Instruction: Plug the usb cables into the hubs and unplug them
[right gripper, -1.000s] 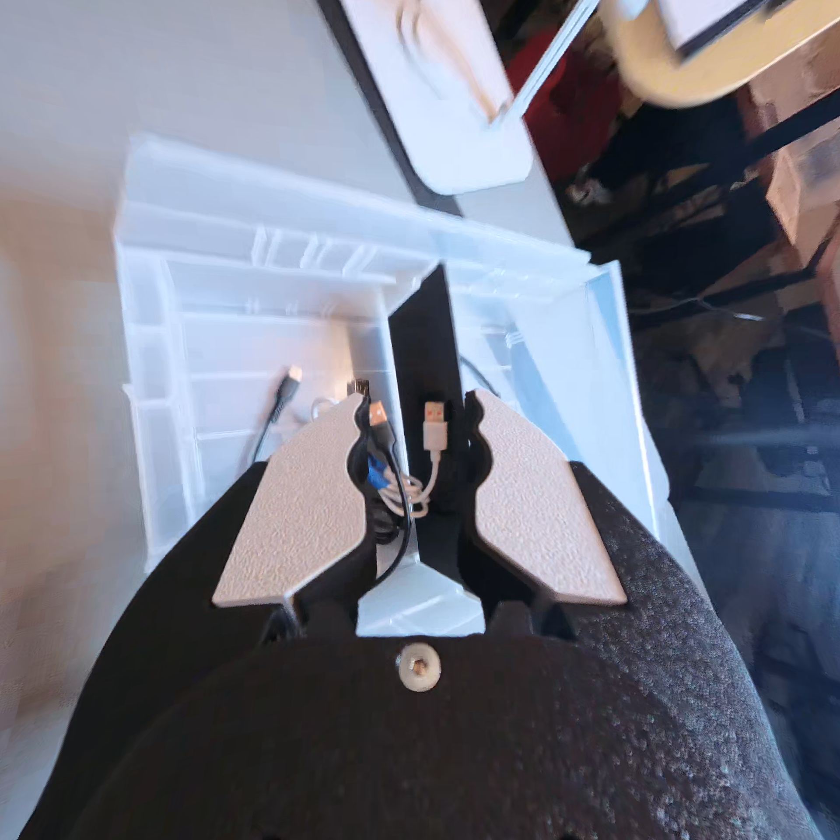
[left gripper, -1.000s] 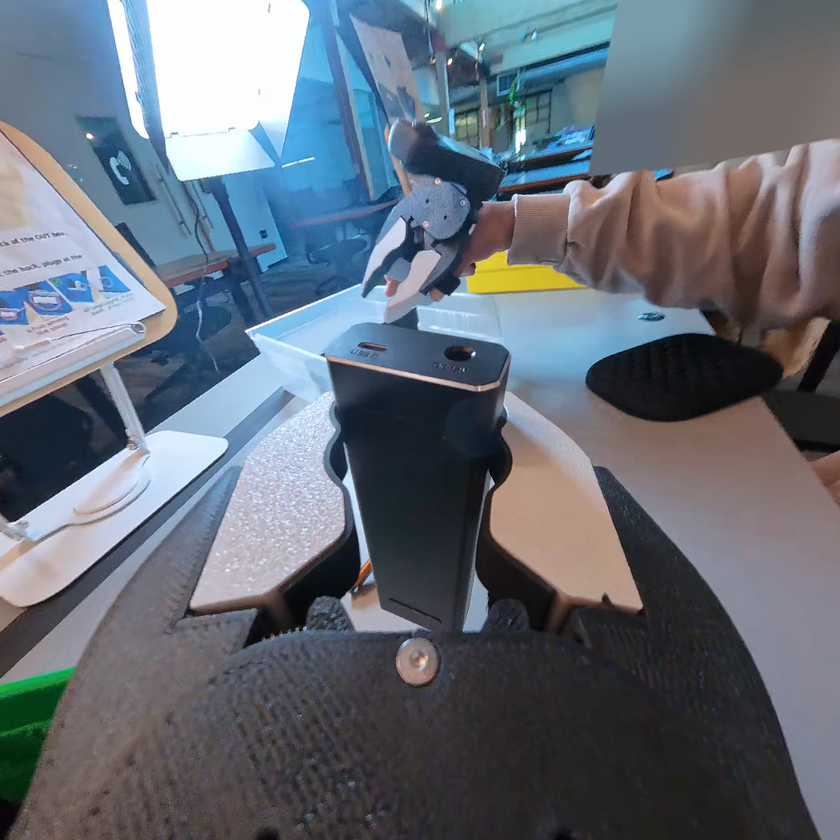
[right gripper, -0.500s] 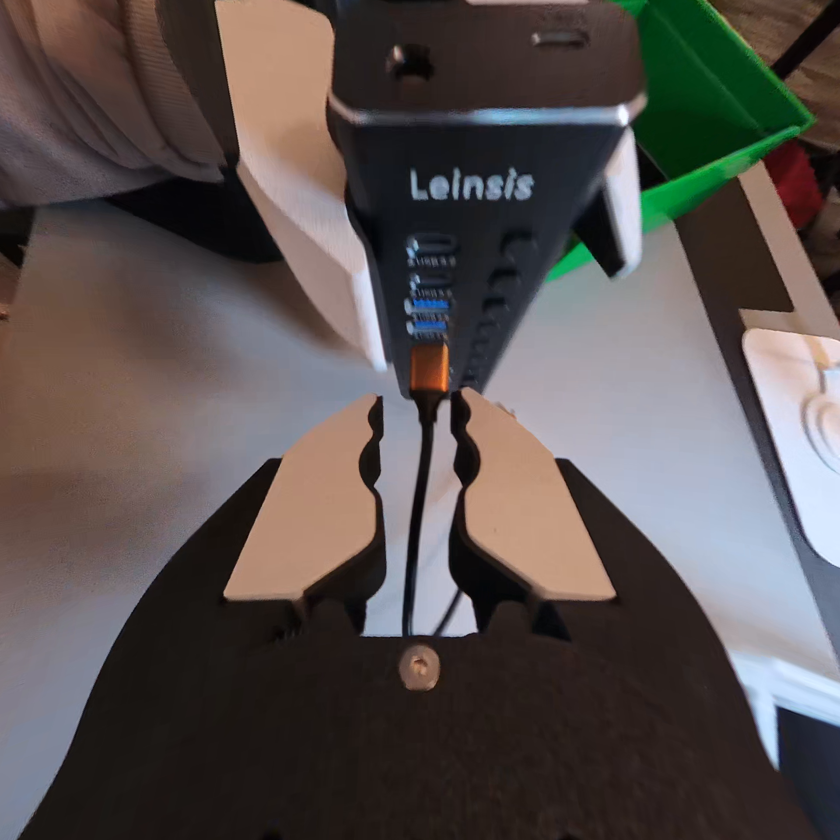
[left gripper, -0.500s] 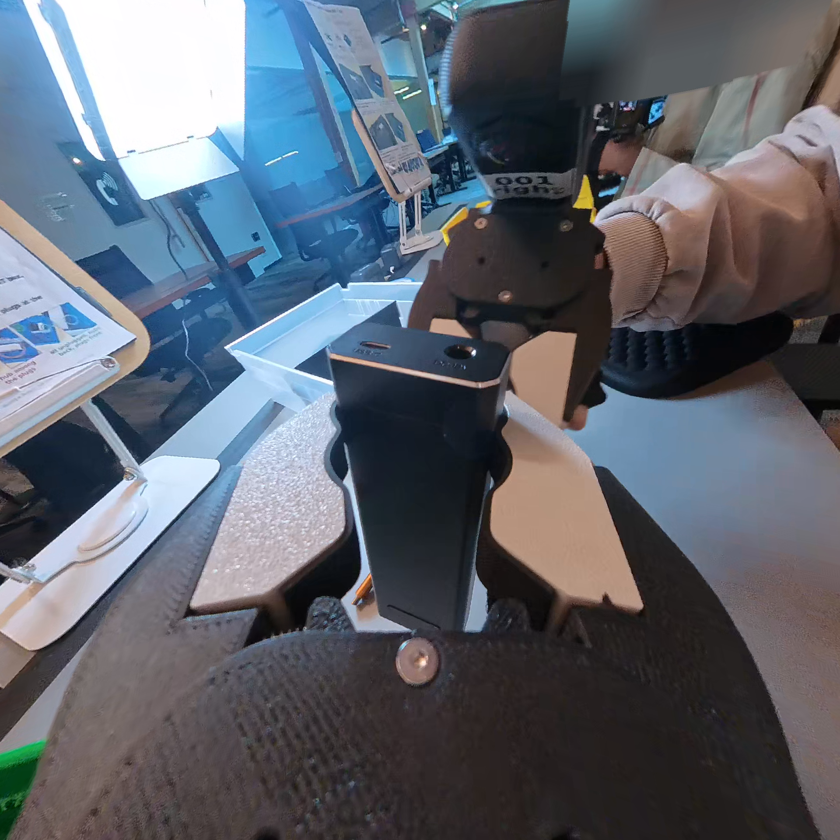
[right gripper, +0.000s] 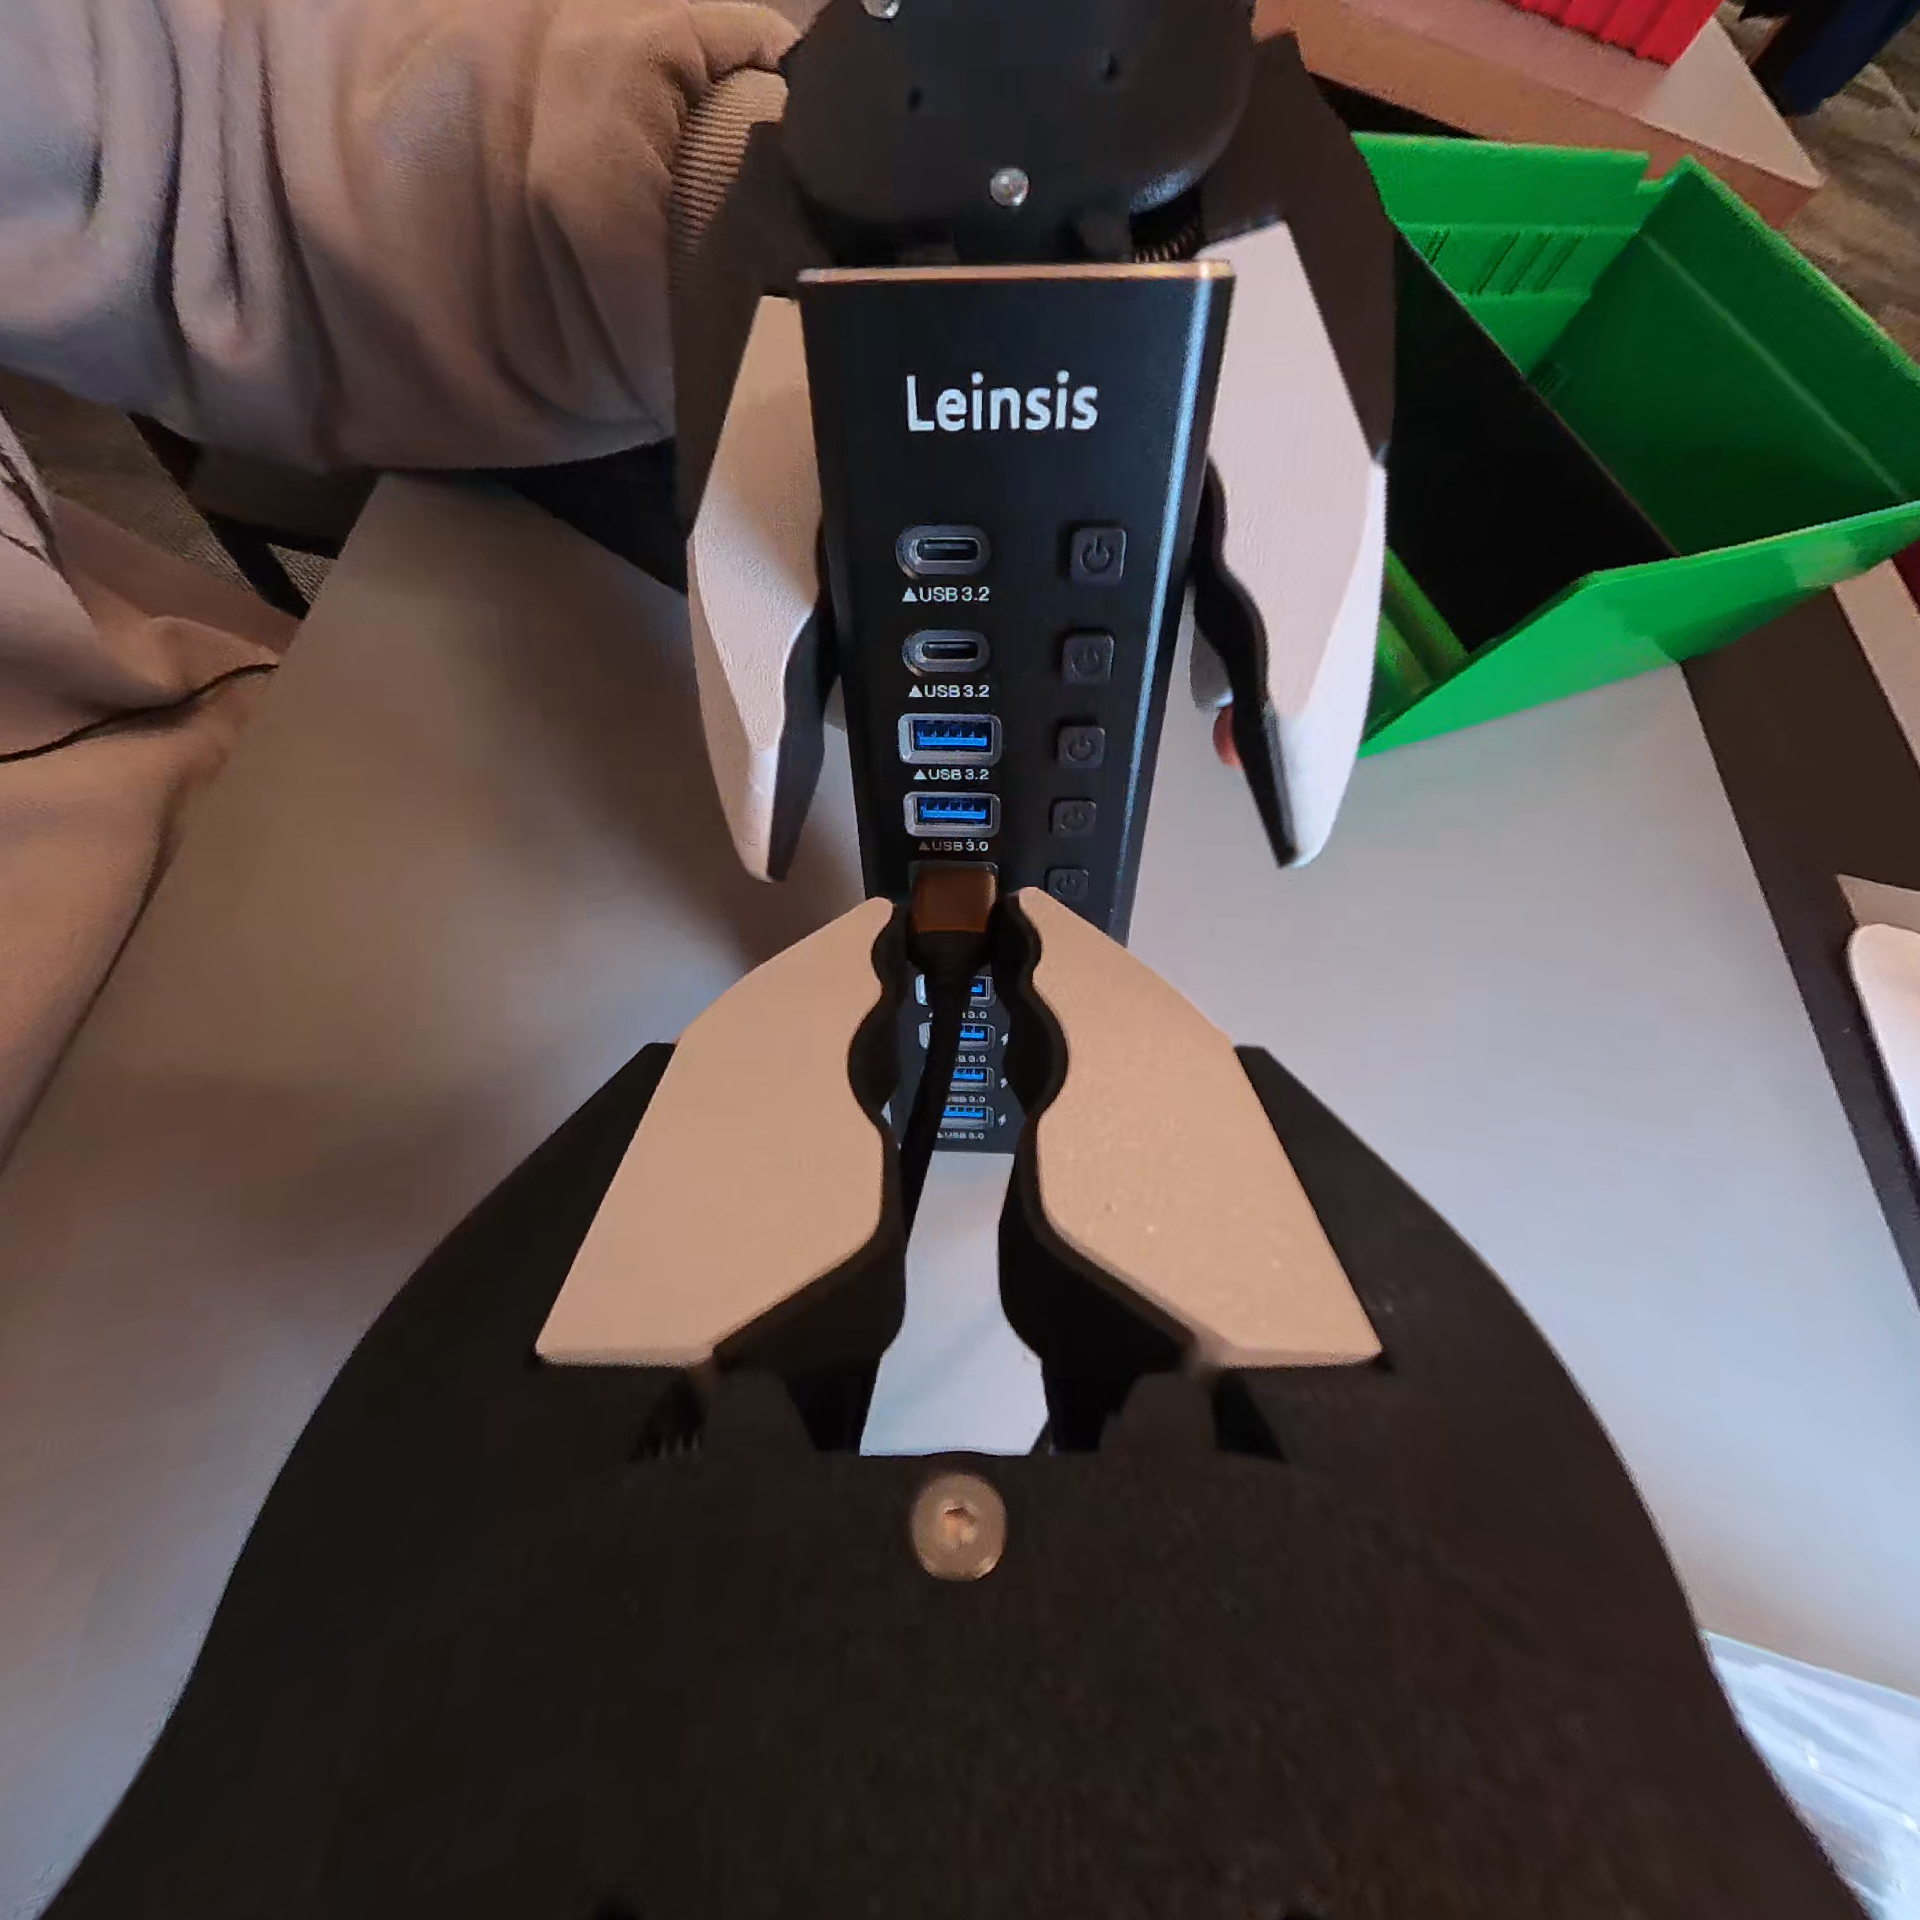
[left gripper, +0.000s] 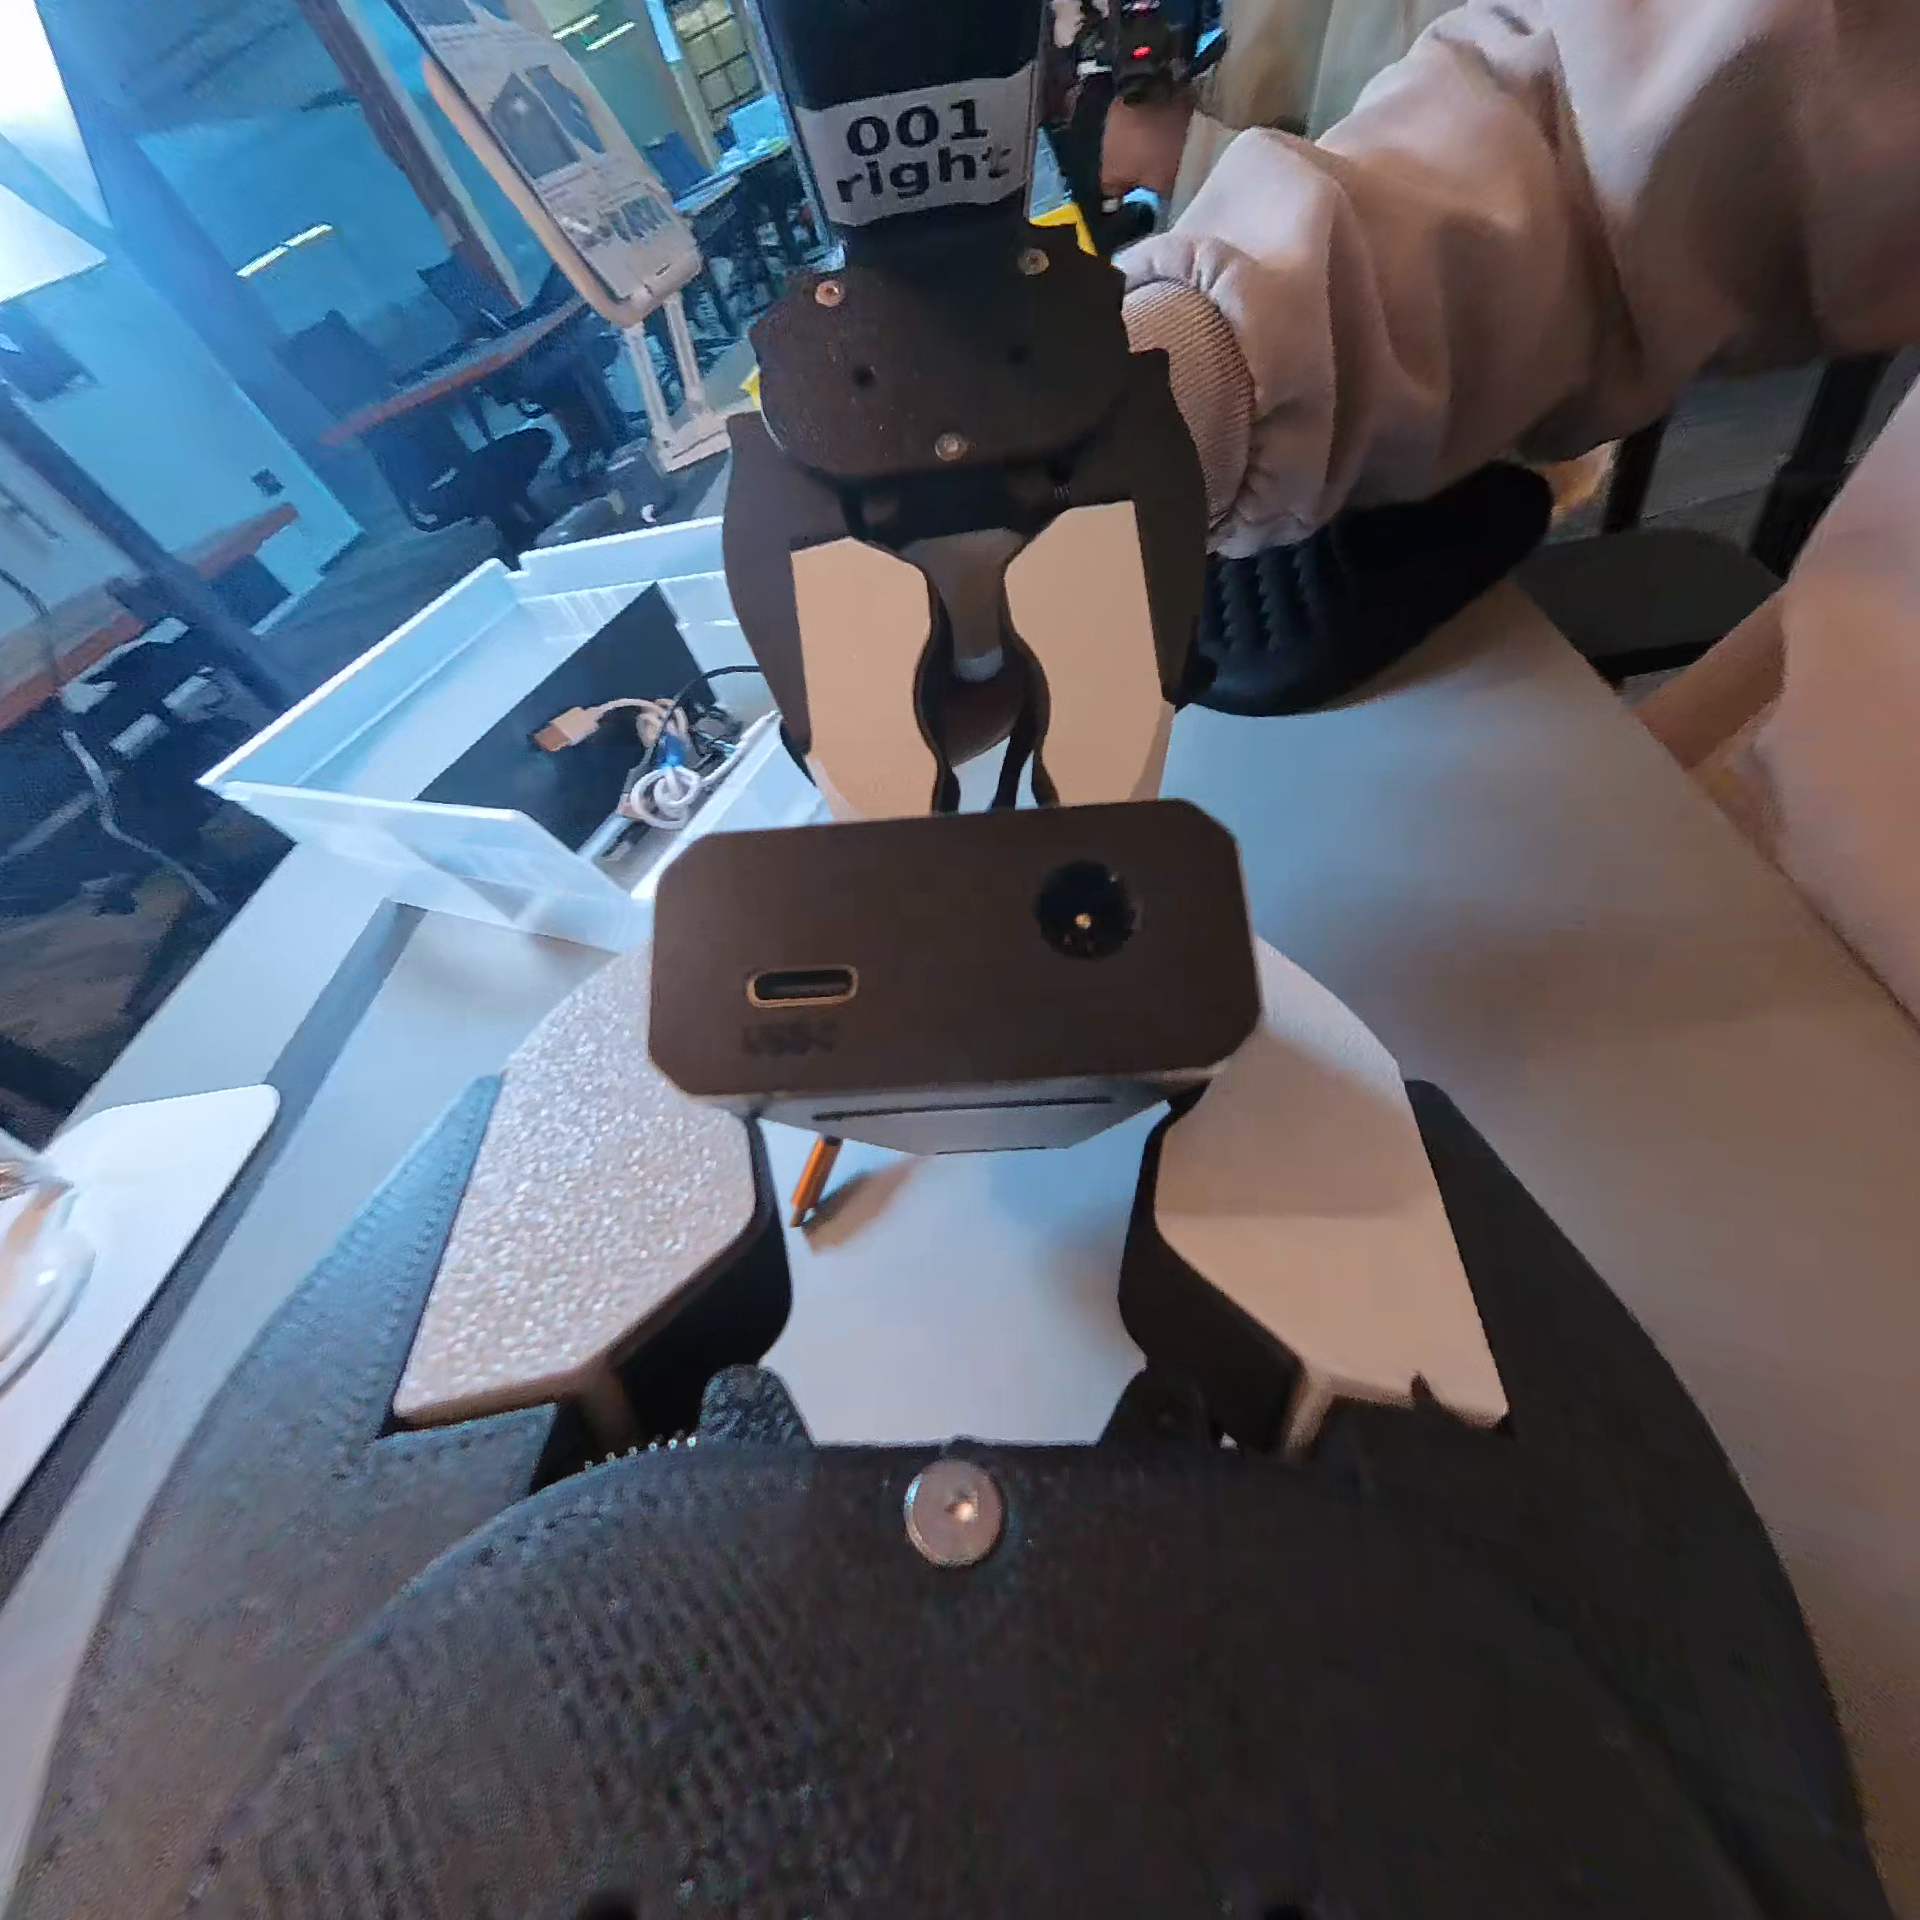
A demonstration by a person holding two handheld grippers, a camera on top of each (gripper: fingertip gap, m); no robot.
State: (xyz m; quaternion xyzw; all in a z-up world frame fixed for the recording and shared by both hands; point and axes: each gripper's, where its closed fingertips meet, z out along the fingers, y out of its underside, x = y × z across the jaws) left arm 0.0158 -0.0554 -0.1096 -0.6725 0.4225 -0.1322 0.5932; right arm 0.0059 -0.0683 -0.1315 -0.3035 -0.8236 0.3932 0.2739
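My left gripper [left gripper: 951, 987] is shut on a black USB hub [left gripper: 951, 935], held above the table with its end face toward the camera. In the right wrist view the hub [right gripper: 997, 436] stands upright between the left gripper's white fingers [right gripper: 748, 623], its row of ports facing me. My right gripper [right gripper: 954, 909] is shut on the orange plug [right gripper: 951, 899] of a black cable [right gripper: 925, 1122]. The plug sits in a port halfway down the hub. In the left wrist view the right gripper [left gripper: 987, 790] points at the hub from behind.
A white tray [left gripper: 364, 810] with several loose cables [left gripper: 655, 758] stands at the left. A green bin [right gripper: 1662, 468] is beyond the hub on the right. A black pad [left gripper: 1351, 613] and a white stand base [left gripper: 135, 1174] lie on the table. A sleeved arm [left gripper: 1507, 260] holds the right gripper.
The right gripper left the tray with the black cable, came to the hub, and its orange plug now sits in a port. The left gripper tilted the hub's end toward its camera.
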